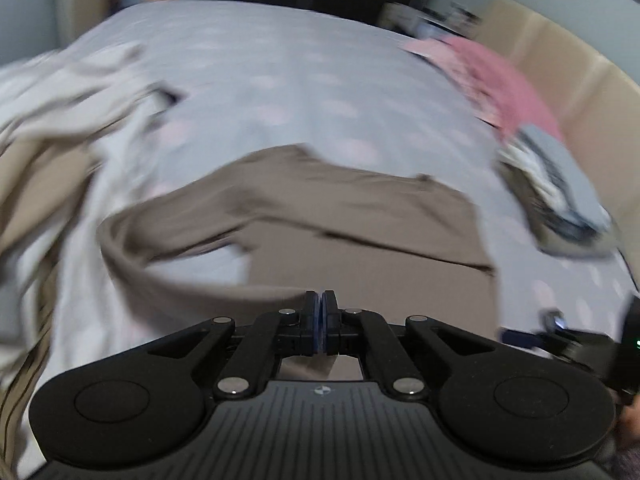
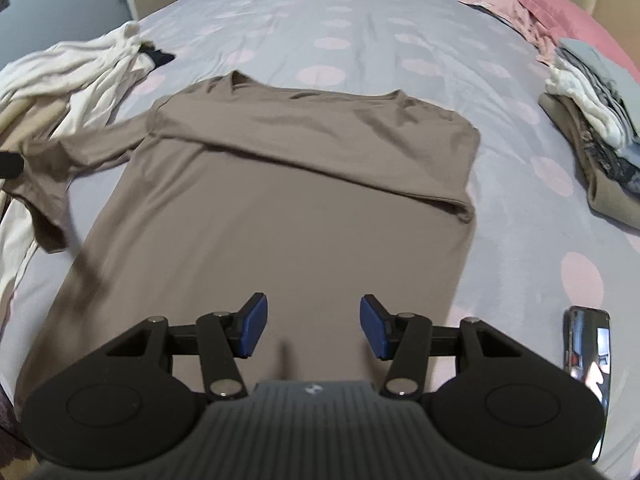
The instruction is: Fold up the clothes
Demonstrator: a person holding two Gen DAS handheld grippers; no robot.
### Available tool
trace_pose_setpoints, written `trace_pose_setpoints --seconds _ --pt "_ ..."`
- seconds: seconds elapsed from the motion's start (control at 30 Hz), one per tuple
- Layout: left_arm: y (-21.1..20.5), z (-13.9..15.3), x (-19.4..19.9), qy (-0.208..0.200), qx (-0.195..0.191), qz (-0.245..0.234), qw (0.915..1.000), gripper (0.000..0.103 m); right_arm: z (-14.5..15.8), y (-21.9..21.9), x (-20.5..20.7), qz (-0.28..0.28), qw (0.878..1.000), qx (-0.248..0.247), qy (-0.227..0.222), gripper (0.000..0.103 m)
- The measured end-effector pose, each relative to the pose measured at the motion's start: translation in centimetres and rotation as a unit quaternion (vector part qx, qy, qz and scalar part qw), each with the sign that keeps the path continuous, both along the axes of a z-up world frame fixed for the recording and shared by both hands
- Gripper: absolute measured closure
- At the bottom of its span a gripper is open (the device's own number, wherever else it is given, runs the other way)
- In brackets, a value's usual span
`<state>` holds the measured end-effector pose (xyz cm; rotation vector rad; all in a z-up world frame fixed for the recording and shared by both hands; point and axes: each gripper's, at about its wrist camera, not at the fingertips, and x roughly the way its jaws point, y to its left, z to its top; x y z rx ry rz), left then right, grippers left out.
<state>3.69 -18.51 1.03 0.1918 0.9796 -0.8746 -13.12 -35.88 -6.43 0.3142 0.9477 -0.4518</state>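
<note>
Left tool [image 1: 319, 322] pinched on taupe shirt's [image 2: 288, 208] sleeve [image 2: 44, 168] above the bed [image 2: 360, 20]; right tool [image 2: 312, 326] half-open, empty.

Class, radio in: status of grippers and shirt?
Left gripper shut on sleeve. Right gripper open, empty. Taupe shirt flat, right sleeve folded. Nothing blocking.

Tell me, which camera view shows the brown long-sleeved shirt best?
The right wrist view: the brown long-sleeved shirt lies sharp and nearly whole on the grey bedsheet with pink dots, one sleeve folded across the chest. The left wrist view shows the shirt blurred, its near part hidden behind the tongs.
</note>
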Motion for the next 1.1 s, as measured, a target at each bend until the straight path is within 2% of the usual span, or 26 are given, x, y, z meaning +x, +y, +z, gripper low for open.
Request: trace_pose_setpoints --seconds 0.13,0.23,0.37,0.47,0.6,0.73,0.8,0.97,1.1 --pt "-5.4 -0.4 -2.5 0.003 0.011 -0.090 0.9959 0.103 0.3 -1.3 -0.7 -0.019 1.000 0.010 -0.006 0.048" --pt "-8.9 -2.2 -3.8 0.020 0.021 -0.130 0.9912 0.103 0.3 -2.0 -0.9 -0.025 1.000 0.014 -0.008 0.048" --pt "-12.6 -5.3 -4.4 0.051 0.025 -0.151 0.9869 0.103 0.1 -2.5 -1.1 -0.023 0.999 0.019 -0.012 0.048" --pt "-13.4 -7.1 -4.1 0.071 0.027 -0.152 0.9855 0.103 -0.2 -2.9 -1.6 -0.009 0.999 0.032 -0.040 0.049" --pt "-13.3 -8.2 -3.2 0.094 0.019 -0.142 0.9852 0.102 -0.9 -3.0 -2.1 0.011 0.997 0.036 -0.065 0.049" --pt "-11.8 -7.7 -2.4 0.099 0.003 -0.139 0.9853 0.079 -1.6 -2.7 -1.9 0.029 0.996 0.032 -0.073 0.049" --pt "-10.8 -7.1 -2.2 0.084 -0.003 -0.137 0.9870 0.078 -1.7 -2.6 -1.6 0.033 0.995 0.035 -0.084 0.049" --pt "-7.9 -5.2 -0.5 0.070 0.009 -0.124 0.9898 0.078 -1.2 -1.1 -0.6 0.067 0.991 0.041 -0.109 0.049" --pt "-4.1 -3.5 1.3 0.025 0.035 -0.097 0.9944 0.076 -1.8 -0.6 0.7 0.069 0.992 0.036 -0.099 0.050"
